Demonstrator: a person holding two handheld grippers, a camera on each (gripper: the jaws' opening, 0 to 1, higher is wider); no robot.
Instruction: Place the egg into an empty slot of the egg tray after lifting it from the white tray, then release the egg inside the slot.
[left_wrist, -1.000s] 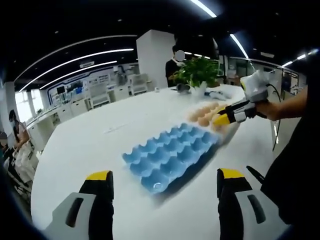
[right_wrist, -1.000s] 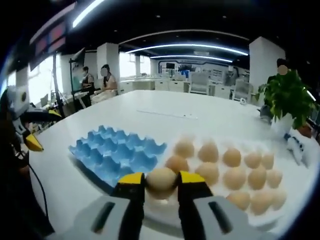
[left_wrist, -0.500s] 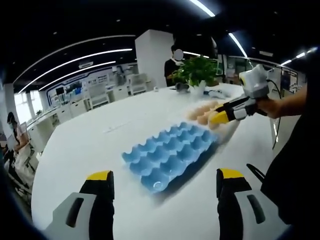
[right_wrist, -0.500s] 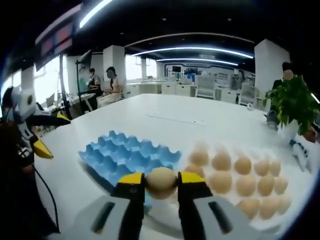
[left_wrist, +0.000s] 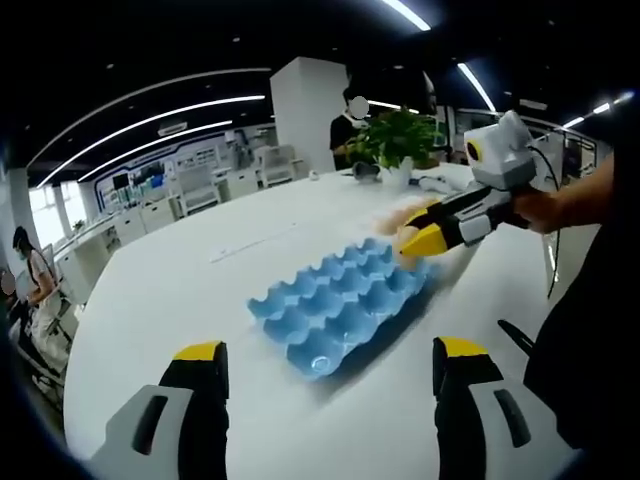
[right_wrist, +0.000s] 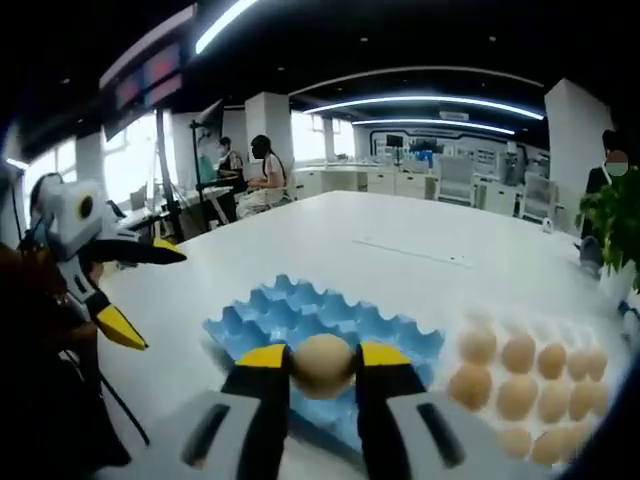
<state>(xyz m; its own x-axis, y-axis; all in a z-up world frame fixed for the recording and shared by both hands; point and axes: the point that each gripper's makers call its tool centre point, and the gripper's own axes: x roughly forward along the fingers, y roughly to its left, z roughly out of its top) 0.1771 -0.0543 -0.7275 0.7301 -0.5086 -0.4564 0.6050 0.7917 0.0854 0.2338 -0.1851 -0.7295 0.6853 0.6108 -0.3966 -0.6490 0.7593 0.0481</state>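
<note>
Right gripper (right_wrist: 323, 366): yellow-tipped jaws clamped on a tan egg (right_wrist: 323, 362), one jaw on each flank. Egg held in the air above the near edge of the blue egg tray (right_wrist: 300, 318). It looks close to round from this camera, so I cannot tell which way its long axis runs or where the narrow end points.

Same gripper seen from the left gripper view (left_wrist: 418, 238): it comes in from the right, held by a person's hand (left_wrist: 535, 208), jaw tips over the far right corner of the blue egg tray (left_wrist: 330, 305). A little of the egg (left_wrist: 404, 246) peeks out beside the tips there; orientation again not readable.

Left gripper (left_wrist: 325, 365): jaws set wide apart, nothing between them, hovering above the white table (left_wrist: 160, 290) on the near side of the blue tray, not touching it. In the right gripper view it shows at the left edge (right_wrist: 135, 290), jaws spread.

Blue tray: flat on the table, all visible cups bare.

White tray (right_wrist: 480, 395): just beside the blue tray on its right in the right gripper view, loaded with rows of tan eggs (right_wrist: 517, 352) sitting in place.

Beyond: a potted green plant (left_wrist: 398, 140) at the far end of the table; a person (left_wrist: 350, 125) standing behind it; two seated people (right_wrist: 262, 170) at desks further off in the office.
</note>
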